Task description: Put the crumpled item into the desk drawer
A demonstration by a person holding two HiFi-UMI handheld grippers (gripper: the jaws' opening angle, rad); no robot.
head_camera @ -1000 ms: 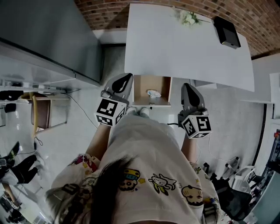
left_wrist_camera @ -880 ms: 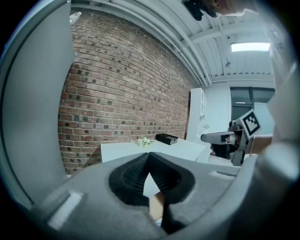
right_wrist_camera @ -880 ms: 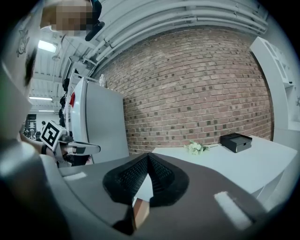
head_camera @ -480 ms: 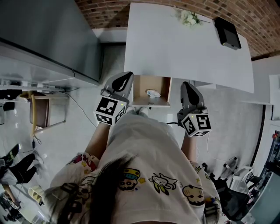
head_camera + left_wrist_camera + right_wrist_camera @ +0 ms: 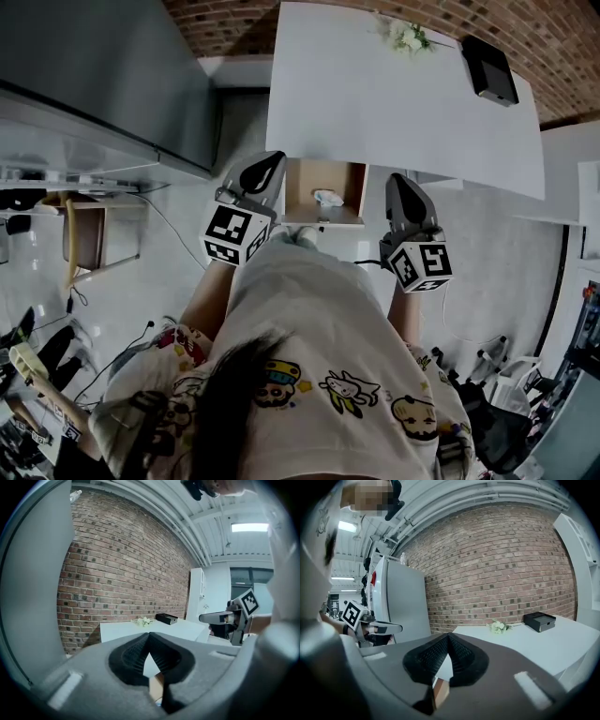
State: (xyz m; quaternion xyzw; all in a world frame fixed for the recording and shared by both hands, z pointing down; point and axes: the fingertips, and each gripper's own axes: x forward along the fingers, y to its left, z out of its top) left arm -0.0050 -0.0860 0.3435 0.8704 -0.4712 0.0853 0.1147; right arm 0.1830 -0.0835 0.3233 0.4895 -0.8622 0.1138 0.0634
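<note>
In the head view, the white surface (image 5: 375, 103) filled the upper centre of the frame, with a sprig of flowers (image 5: 405, 37) and a black box (image 5: 487, 67) near its top right edge. Below its near edge the wooden drawer (image 5: 302, 190) stood open at mid-frame, and the crumpled item (image 5: 328, 198) lay inside it, towards the right. The left gripper (image 5: 265, 172) hung just left of the drawer and the right gripper (image 5: 400, 187) just right of it, both apart from the item. In the left gripper view, at lower centre, the jaws were pressed together at their tips with nothing between them; a brick wall (image 5: 117, 573) rose behind. In the right gripper view, the jaws likewise met at their tips and held nothing, with a grey cabinet (image 5: 403, 602) at the left.
</note>
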